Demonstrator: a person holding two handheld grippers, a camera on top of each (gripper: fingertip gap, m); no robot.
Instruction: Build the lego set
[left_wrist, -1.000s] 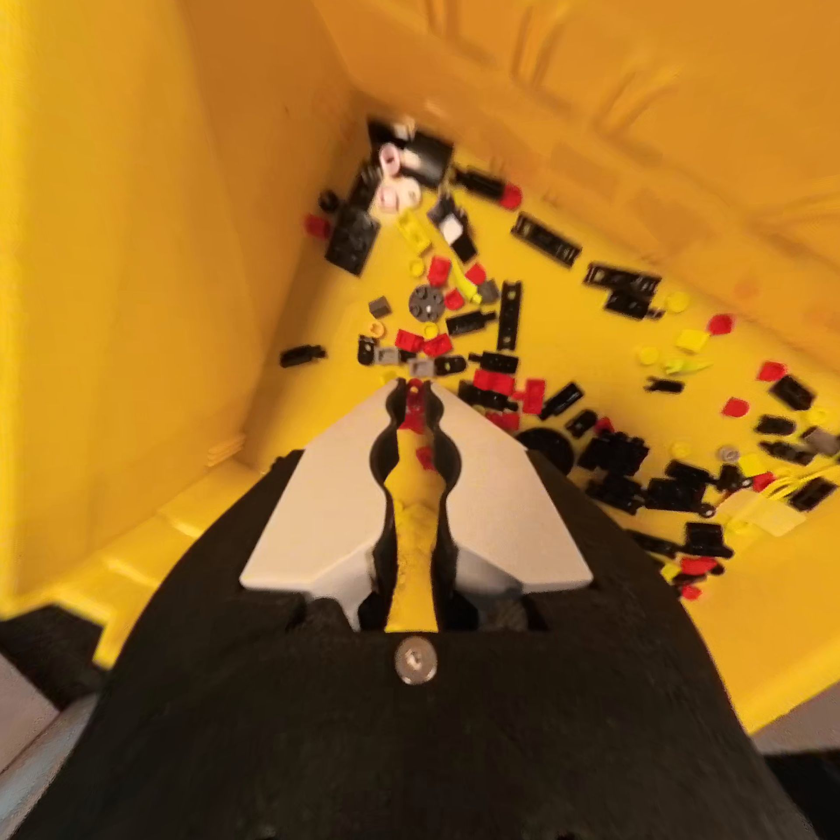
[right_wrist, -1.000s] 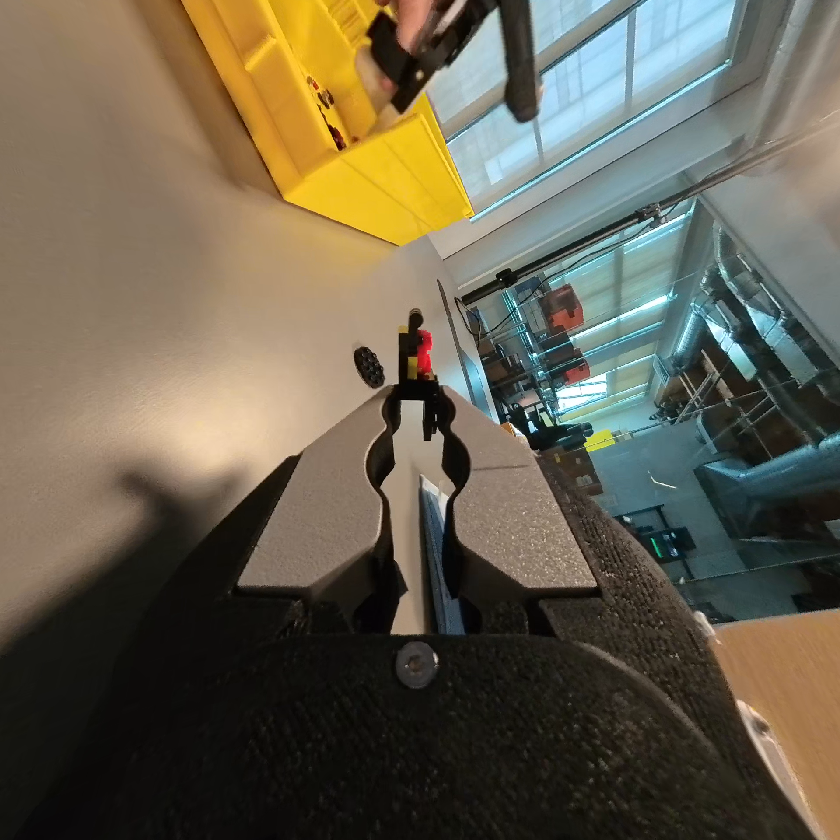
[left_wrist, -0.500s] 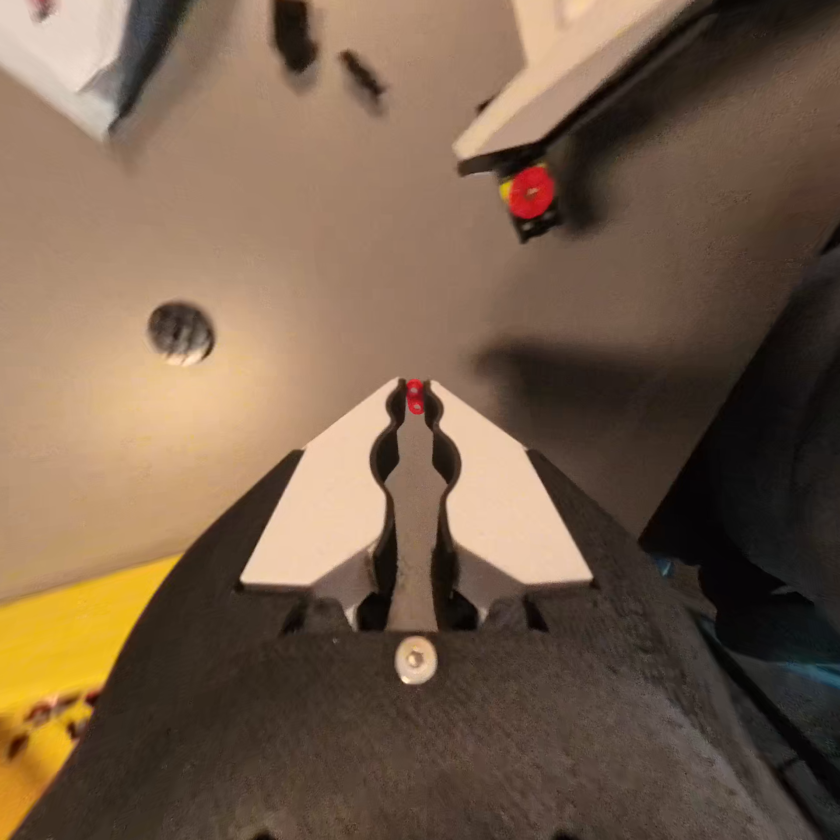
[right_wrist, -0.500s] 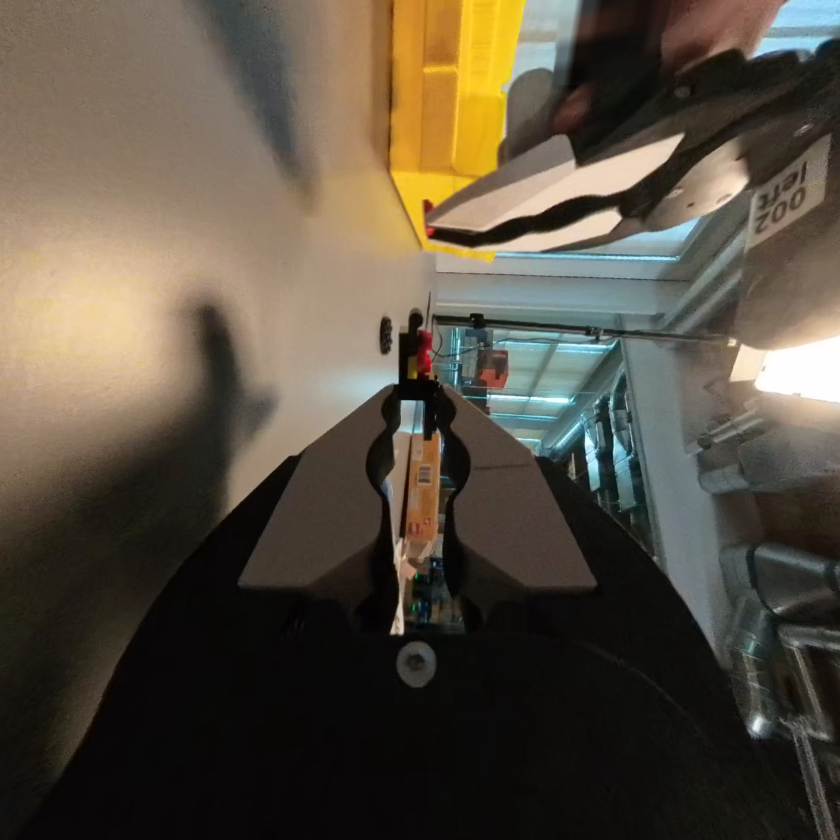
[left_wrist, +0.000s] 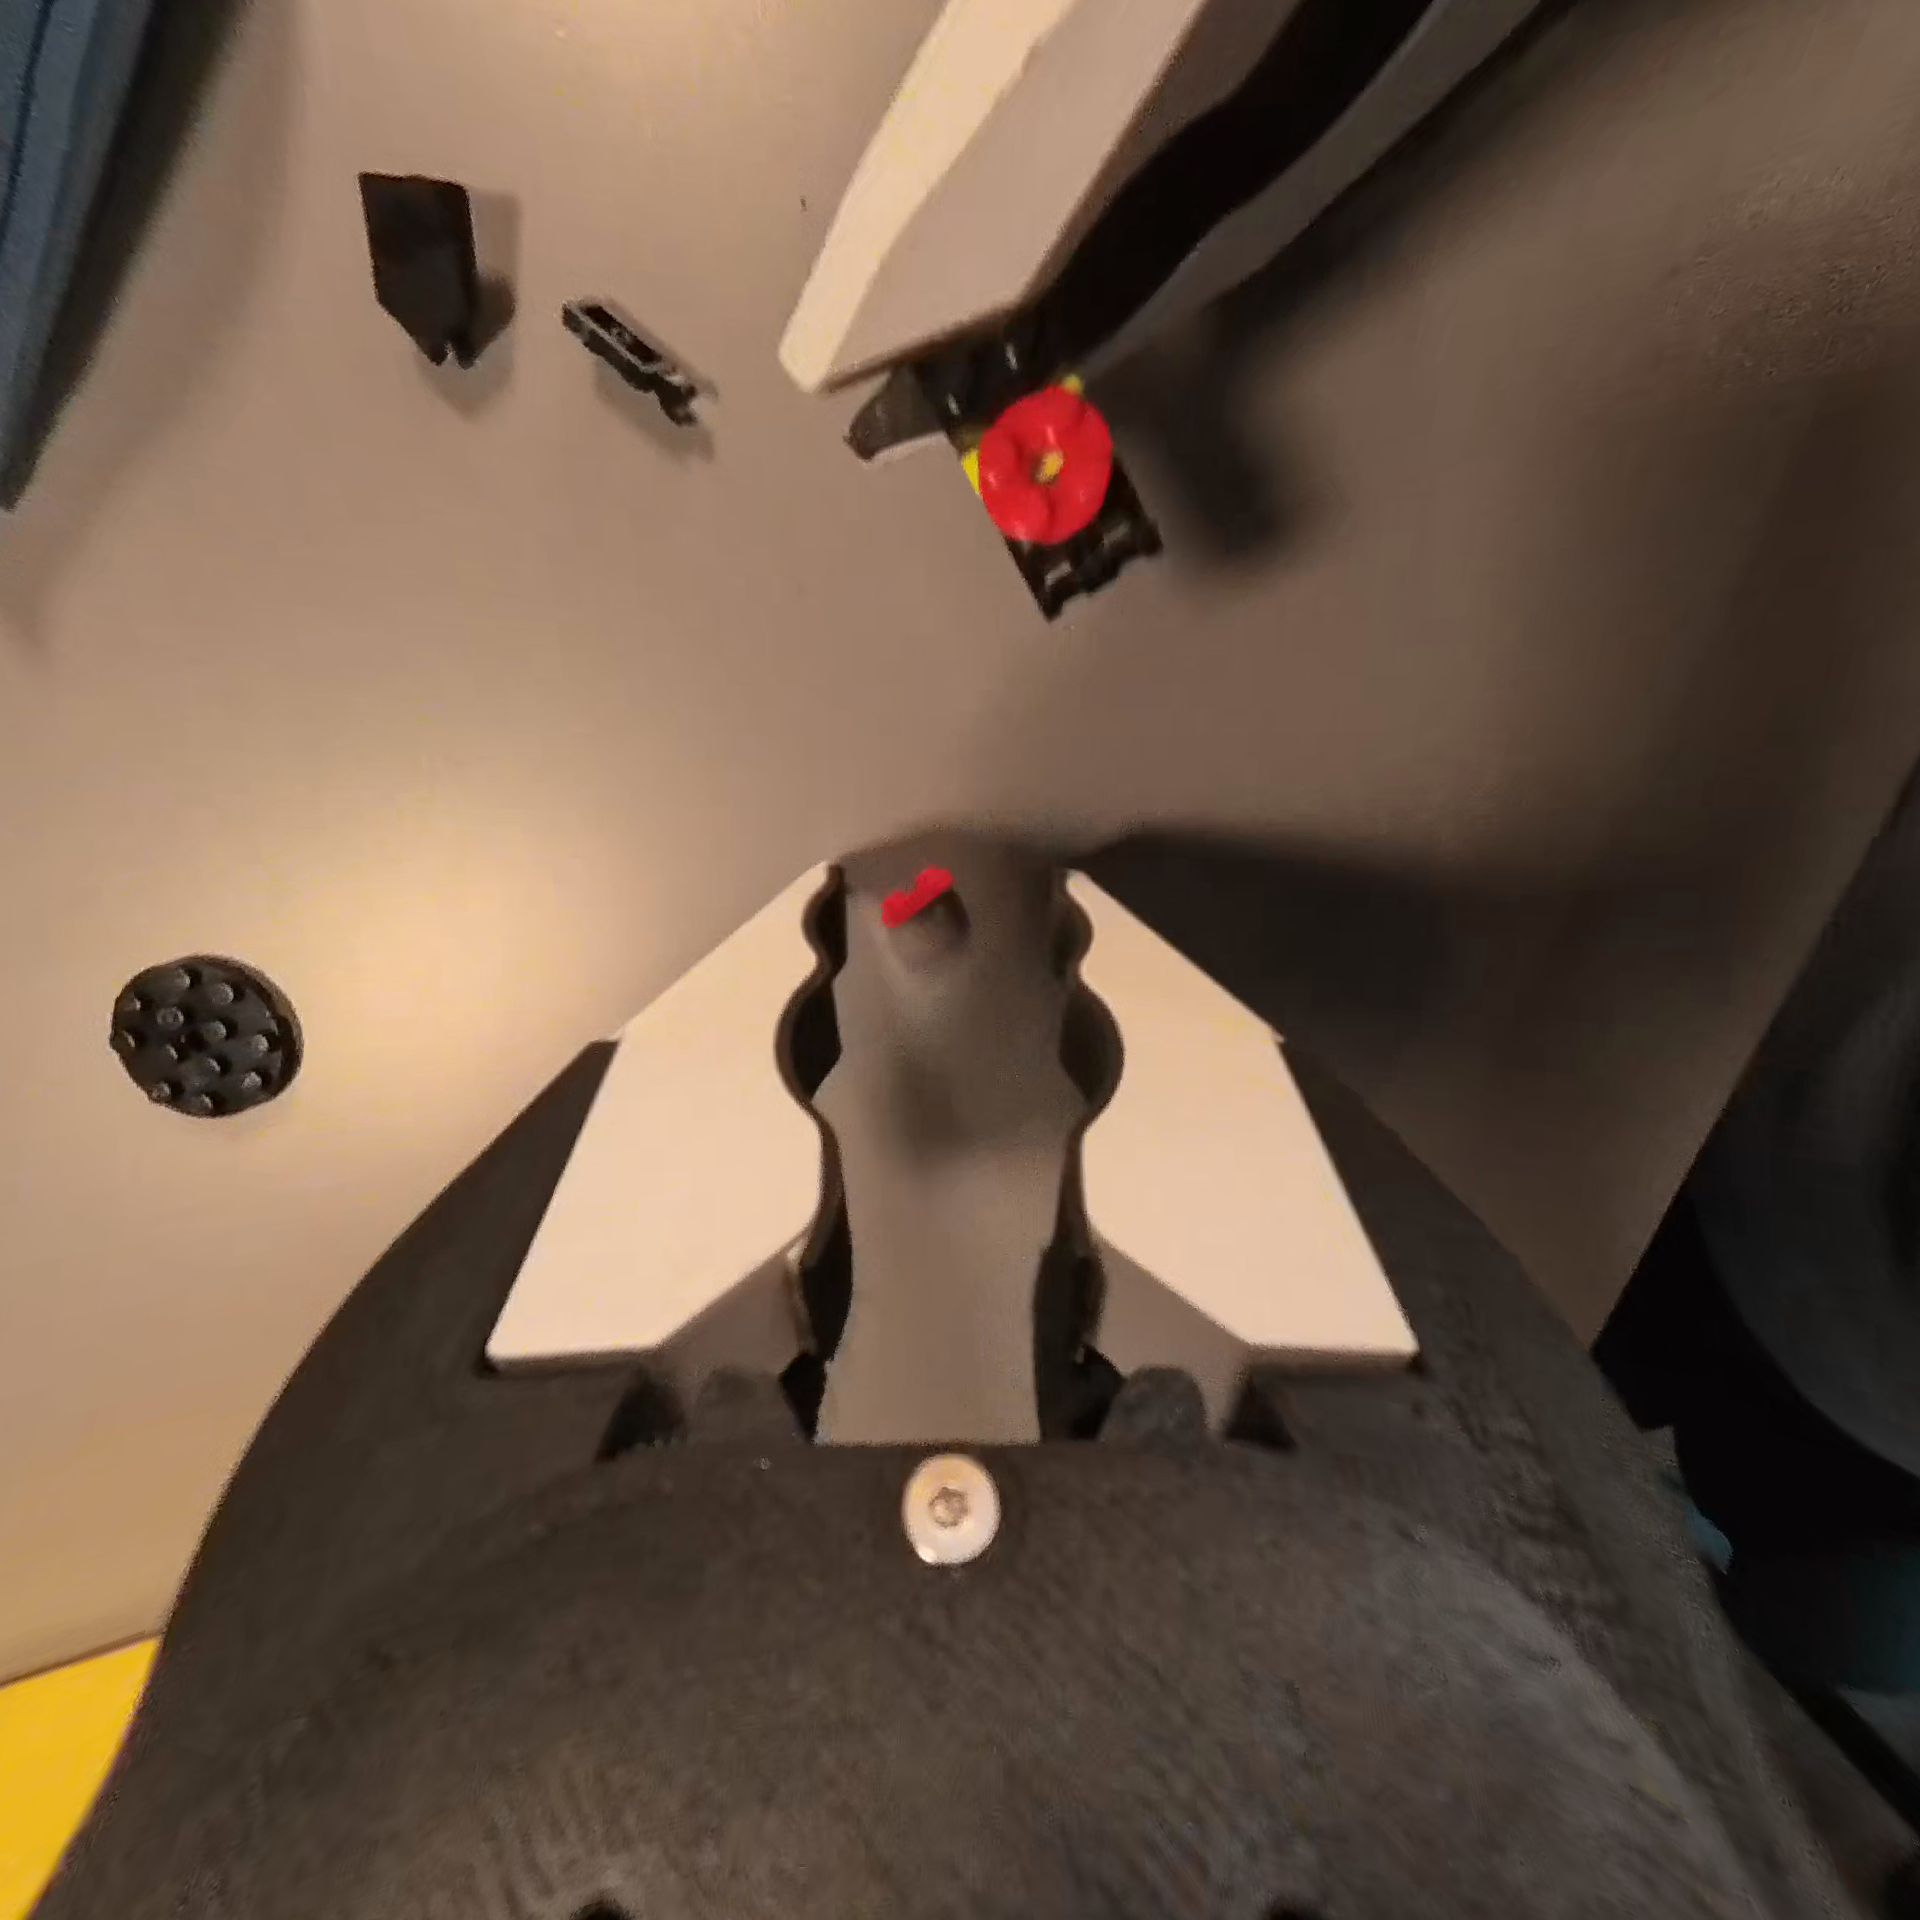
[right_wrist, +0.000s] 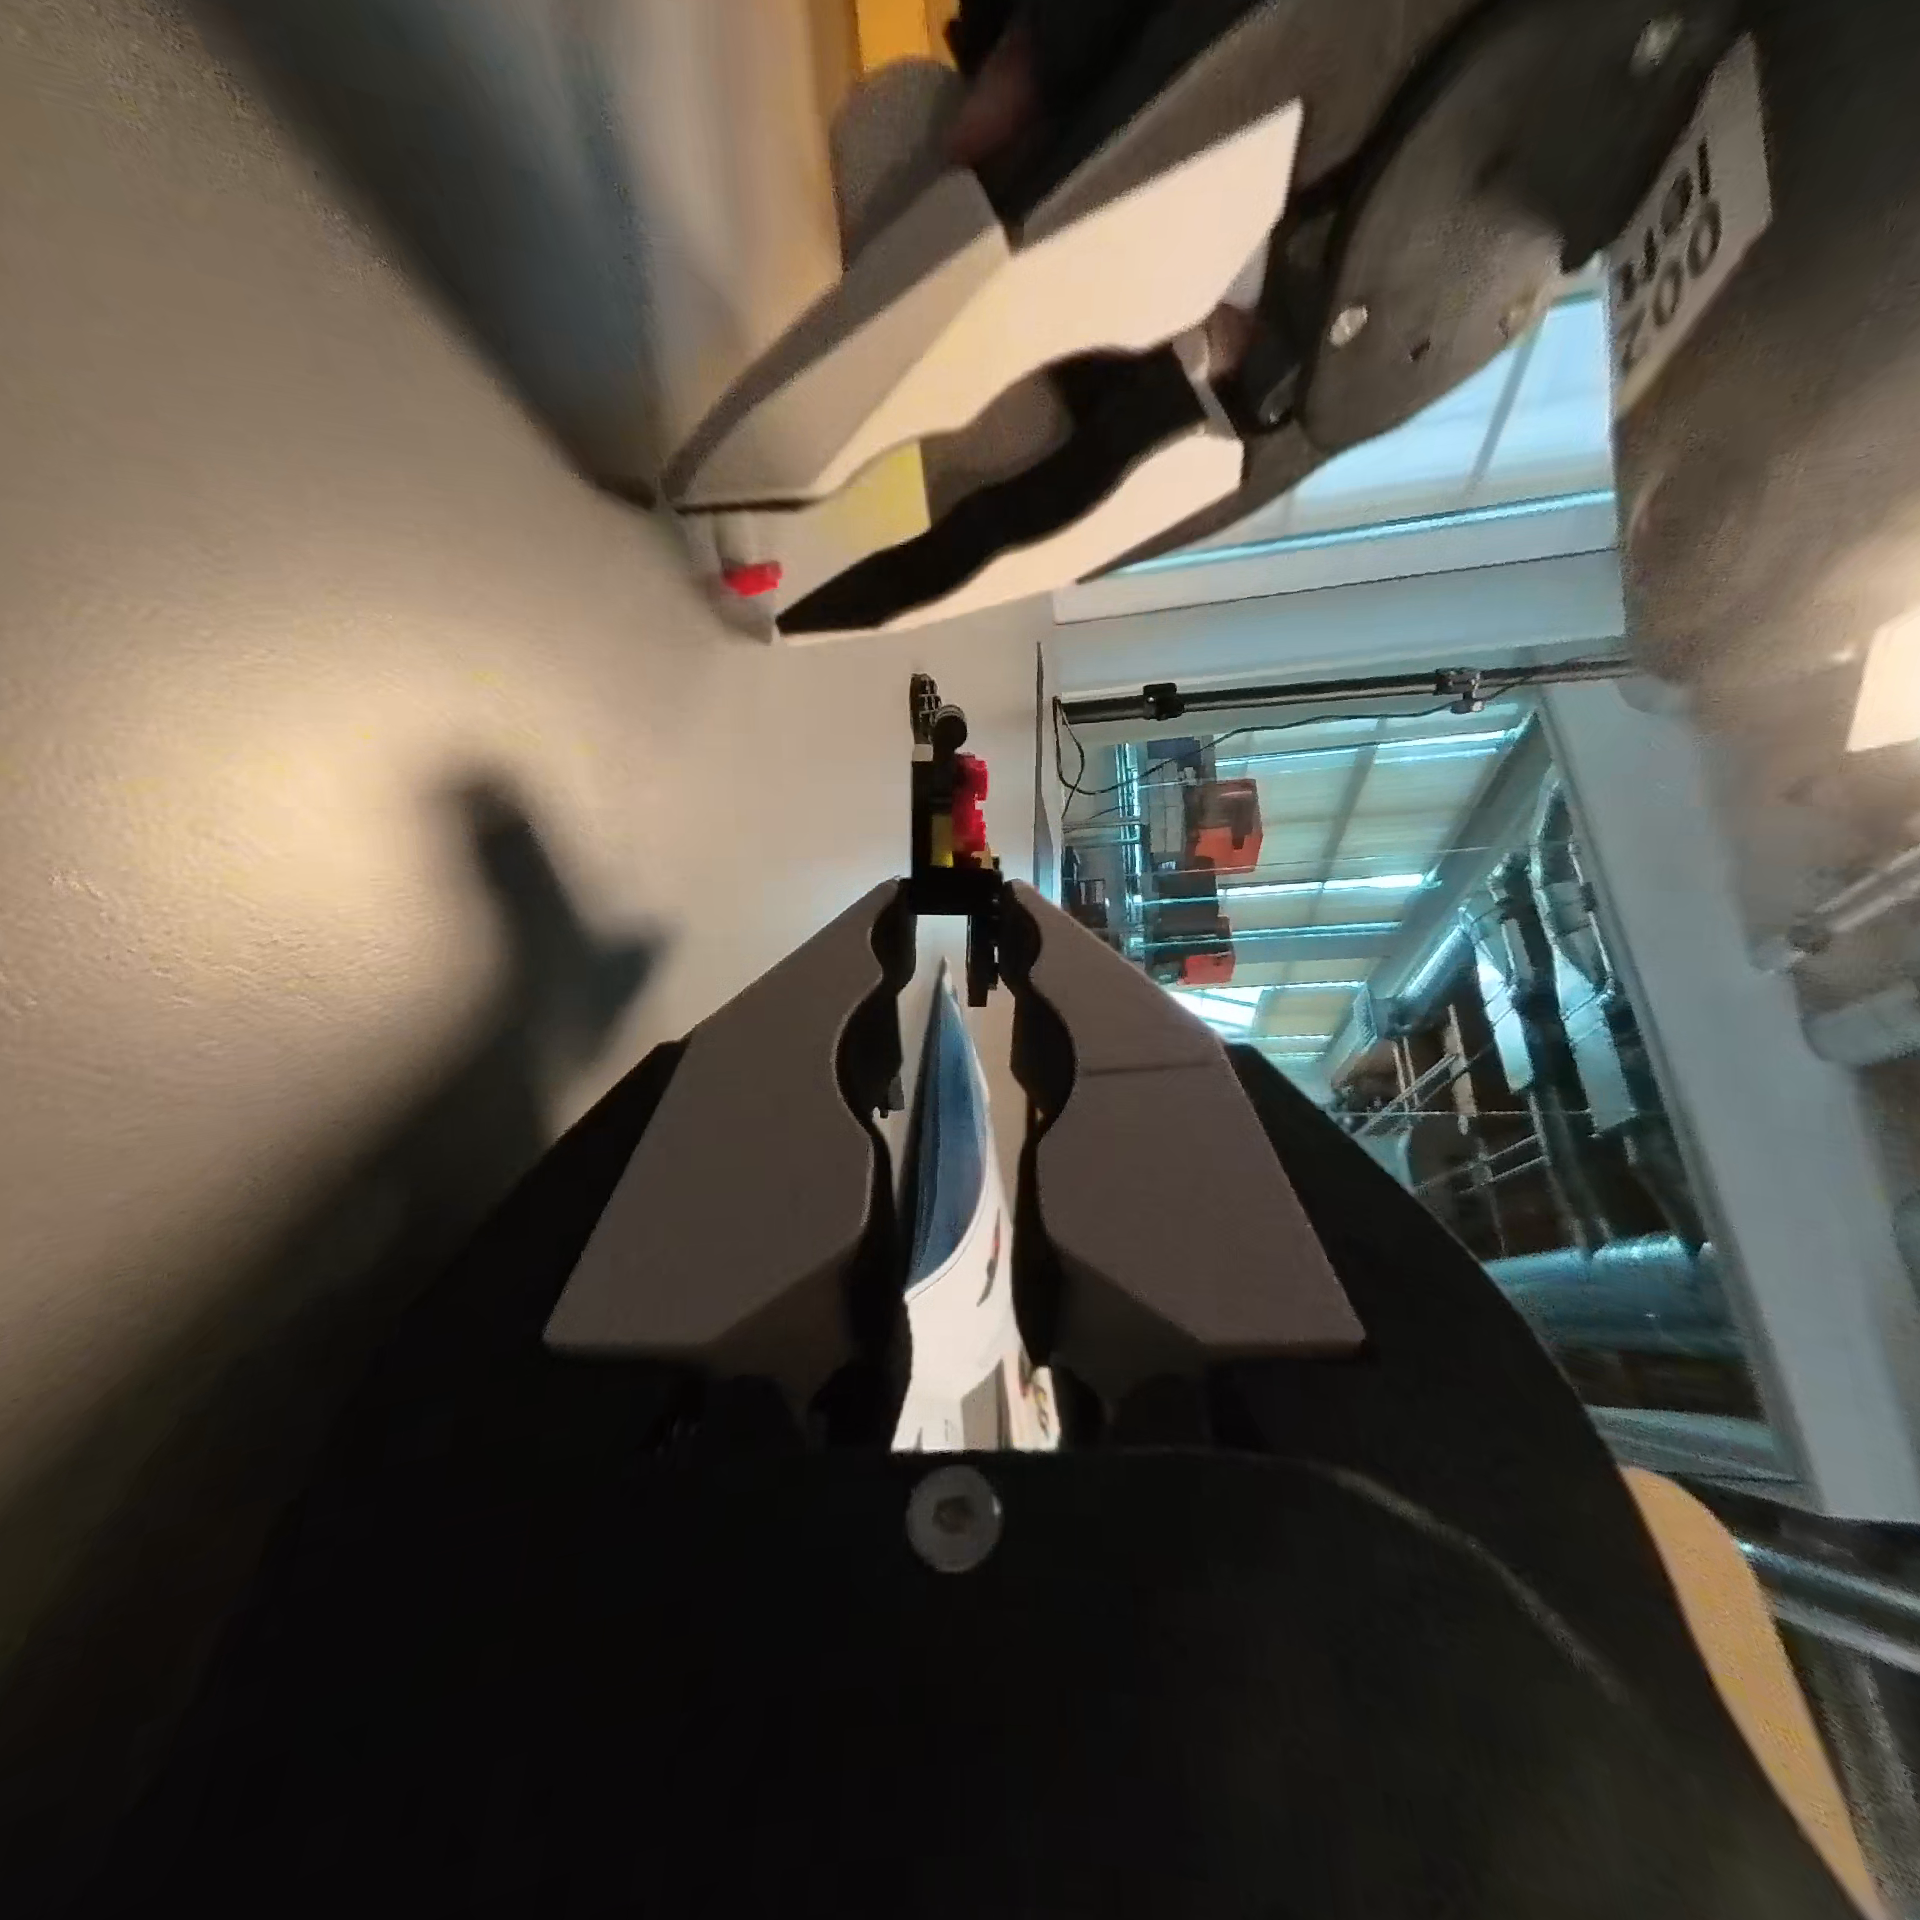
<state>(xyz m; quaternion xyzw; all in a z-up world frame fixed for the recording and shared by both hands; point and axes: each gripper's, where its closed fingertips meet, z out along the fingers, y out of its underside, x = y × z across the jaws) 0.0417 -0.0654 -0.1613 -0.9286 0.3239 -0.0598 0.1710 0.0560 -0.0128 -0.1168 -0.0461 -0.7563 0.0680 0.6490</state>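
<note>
Looking along the left gripper (left_wrist: 948, 883) in its own wrist view, the jaws stand apart with a gap between the tips, and a small red piece (left_wrist: 916, 896) lies in that gap, apparently free on the grey table (left_wrist: 520, 675) rather than pinched. Its long axis runs roughly across the opening. Up and to the right, the right gripper (left_wrist: 997, 364) clamps the black, yellow and red assembly (left_wrist: 1049, 478), red round plate facing this camera.

In the right wrist view, its jaws are narrow, pinching the assembly's black base (right_wrist: 951, 894), the build standing forward of the tips. The left gripper's tips (right_wrist: 727, 561) straddle the red piece just above and left, making that gripper nearer to it.
</note>
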